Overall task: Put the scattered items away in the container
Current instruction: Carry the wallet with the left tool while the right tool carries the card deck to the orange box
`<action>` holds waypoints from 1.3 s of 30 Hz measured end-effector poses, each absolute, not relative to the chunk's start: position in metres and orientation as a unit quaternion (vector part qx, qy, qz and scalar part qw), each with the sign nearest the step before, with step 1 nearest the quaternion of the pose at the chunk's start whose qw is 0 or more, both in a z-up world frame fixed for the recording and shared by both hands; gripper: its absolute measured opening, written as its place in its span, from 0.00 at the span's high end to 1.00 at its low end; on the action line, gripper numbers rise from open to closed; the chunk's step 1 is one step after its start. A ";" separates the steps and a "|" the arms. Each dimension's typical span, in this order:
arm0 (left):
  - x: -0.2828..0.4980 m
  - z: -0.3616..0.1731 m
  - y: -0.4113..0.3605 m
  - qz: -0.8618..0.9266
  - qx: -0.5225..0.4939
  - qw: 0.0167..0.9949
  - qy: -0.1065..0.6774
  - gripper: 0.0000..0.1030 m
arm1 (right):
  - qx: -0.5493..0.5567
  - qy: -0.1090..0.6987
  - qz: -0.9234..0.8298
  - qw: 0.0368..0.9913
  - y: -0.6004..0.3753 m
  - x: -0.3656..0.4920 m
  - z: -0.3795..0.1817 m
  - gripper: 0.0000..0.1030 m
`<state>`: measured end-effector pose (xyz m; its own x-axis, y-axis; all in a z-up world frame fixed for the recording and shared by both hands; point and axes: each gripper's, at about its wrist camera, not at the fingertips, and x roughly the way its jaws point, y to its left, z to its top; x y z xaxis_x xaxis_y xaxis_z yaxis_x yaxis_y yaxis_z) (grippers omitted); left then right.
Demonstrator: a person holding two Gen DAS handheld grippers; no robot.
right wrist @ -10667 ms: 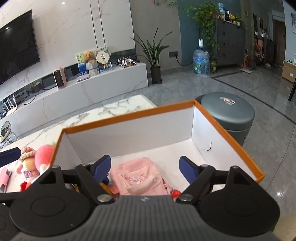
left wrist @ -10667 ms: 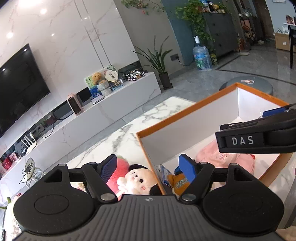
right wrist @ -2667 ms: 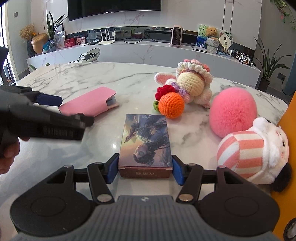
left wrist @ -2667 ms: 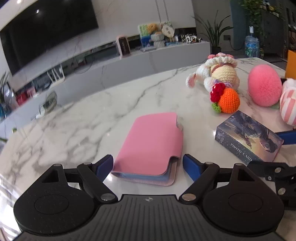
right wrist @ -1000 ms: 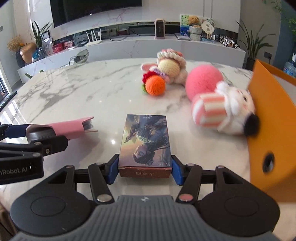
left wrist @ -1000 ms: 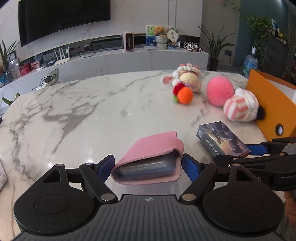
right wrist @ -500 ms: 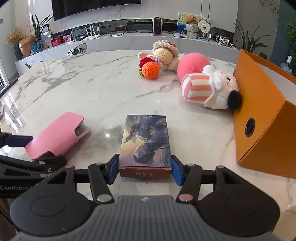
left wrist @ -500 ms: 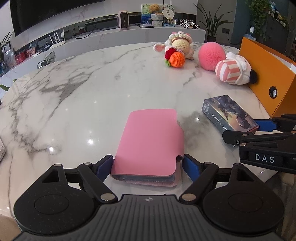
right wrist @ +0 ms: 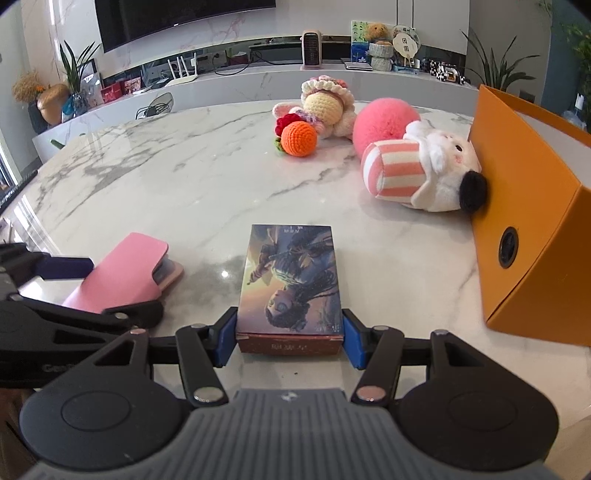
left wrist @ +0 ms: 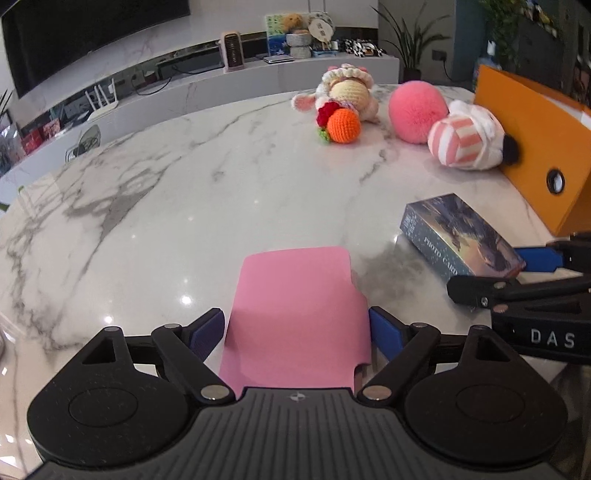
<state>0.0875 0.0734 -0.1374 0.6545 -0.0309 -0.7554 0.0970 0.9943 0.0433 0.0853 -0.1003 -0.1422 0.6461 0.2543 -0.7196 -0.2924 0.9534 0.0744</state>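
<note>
3 plush toys (right wrist: 417, 173) beside orange box (right wrist: 532, 221), left hand-held gripper (left wrist: 295, 330) spread, right hand-held gripper (right wrist: 290, 334) pinching card box (right wrist: 290, 280).

Behind the marble table (right wrist: 177, 184), a long white low cabinet (right wrist: 258, 79) carrying a small pink heater (right wrist: 311, 50), a white router (right wrist: 183, 72) and a teddy bear (right wrist: 376, 29) beside a round fan (right wrist: 405, 42). Above, a dark television (right wrist: 177, 18). Leafy potted plant (right wrist: 495, 70) far right; golden vase (right wrist: 51, 101) far left.
</note>
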 end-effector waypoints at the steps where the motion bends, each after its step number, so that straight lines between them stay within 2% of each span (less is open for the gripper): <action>1: 0.089 -0.139 0.077 -0.036 0.023 0.909 0.415 0.01 | -0.025 0.393 0.151 0.907 -0.100 0.086 -0.142 0.42; 4: 0.087 -0.140 0.079 -0.033 0.019 0.913 0.407 0.00 | -0.027 0.392 0.153 0.907 -0.097 0.087 -0.143 0.42; 6: 0.084 -0.140 0.077 -0.034 0.021 0.915 0.403 0.07 | -0.025 0.392 0.153 0.907 -0.097 0.088 -0.143 0.42; 19: 0.073 -0.132 0.070 -0.028 0.037 0.922 0.385 0.10 | -0.022 0.385 0.150 0.910 -0.099 0.088 -0.140 0.42; 31: 0.051 -0.094 0.063 -0.021 0.038 0.938 0.343 0.10 | -0.003 0.342 0.160 0.926 -0.109 0.071 -0.112 0.42; 39: 0.039 -0.060 0.051 -0.027 0.034 0.952 0.304 0.10 | 0.014 0.284 0.159 0.945 -0.127 0.042 -0.078 0.42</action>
<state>0.0390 0.0506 -0.0600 0.8139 -0.0303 -0.5802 0.0722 0.9962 0.0493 0.0424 -0.1272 -0.0783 0.7878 0.3081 -0.5333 -0.2920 0.9492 0.1172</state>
